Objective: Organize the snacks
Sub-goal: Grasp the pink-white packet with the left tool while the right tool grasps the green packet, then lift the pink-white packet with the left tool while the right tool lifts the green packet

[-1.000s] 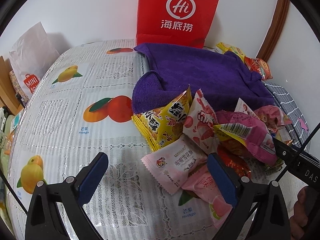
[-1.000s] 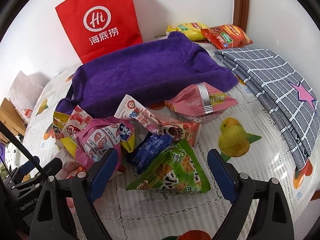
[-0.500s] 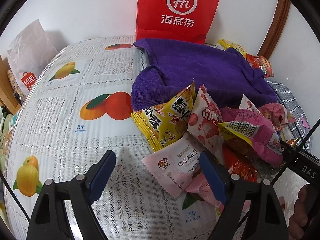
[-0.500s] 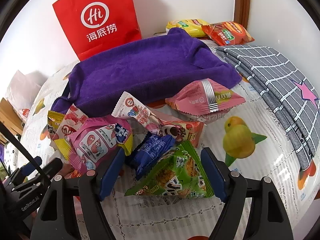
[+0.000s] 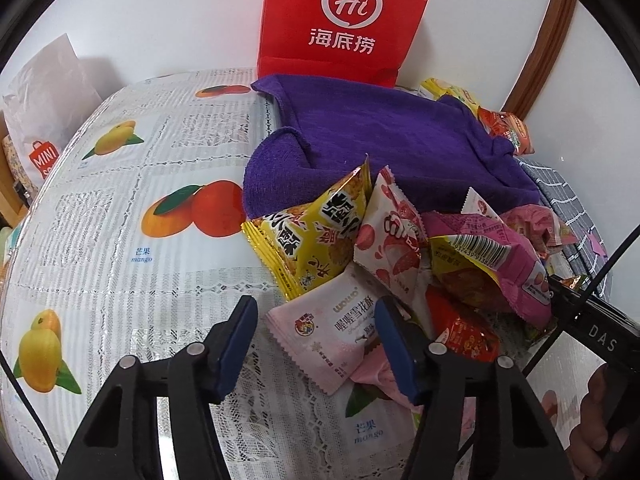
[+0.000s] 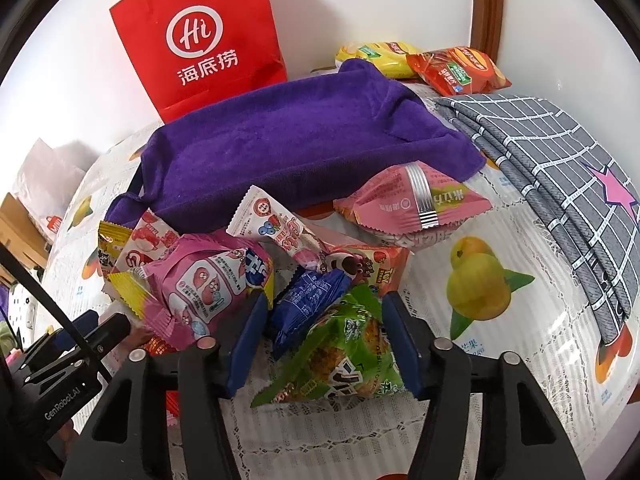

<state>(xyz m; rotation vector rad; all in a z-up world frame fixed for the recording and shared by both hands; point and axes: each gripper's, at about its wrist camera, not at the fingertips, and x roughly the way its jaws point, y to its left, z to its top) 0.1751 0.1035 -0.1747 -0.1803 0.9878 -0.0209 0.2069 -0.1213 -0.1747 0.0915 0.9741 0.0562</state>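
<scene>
A pile of snack packets lies on the fruit-print tablecloth in front of a purple towel [image 5: 392, 136]. My left gripper [image 5: 316, 344] is open, its fingers on either side of a pale pink packet [image 5: 328, 328]; a yellow packet [image 5: 316, 236] lies just beyond. My right gripper [image 6: 324, 344] is open, its fingers around a green packet [image 6: 344, 356] and a blue packet [image 6: 308, 304]. A magenta packet [image 6: 208, 288] lies left of it, a pink packet [image 6: 412, 200] farther back.
A red paper bag [image 5: 344, 20] stands against the wall behind the purple towel [image 6: 304, 148]. A grey checked cloth [image 6: 560, 168] lies at the right. Yellow and orange chip bags [image 6: 440, 64] sit in the back corner. A white bag [image 5: 44, 96] stands at the left edge.
Both grippers have moved forward into the pile and narrowed their jaws. The left now brackets the pale pink packet, the right the green and blue packets.
</scene>
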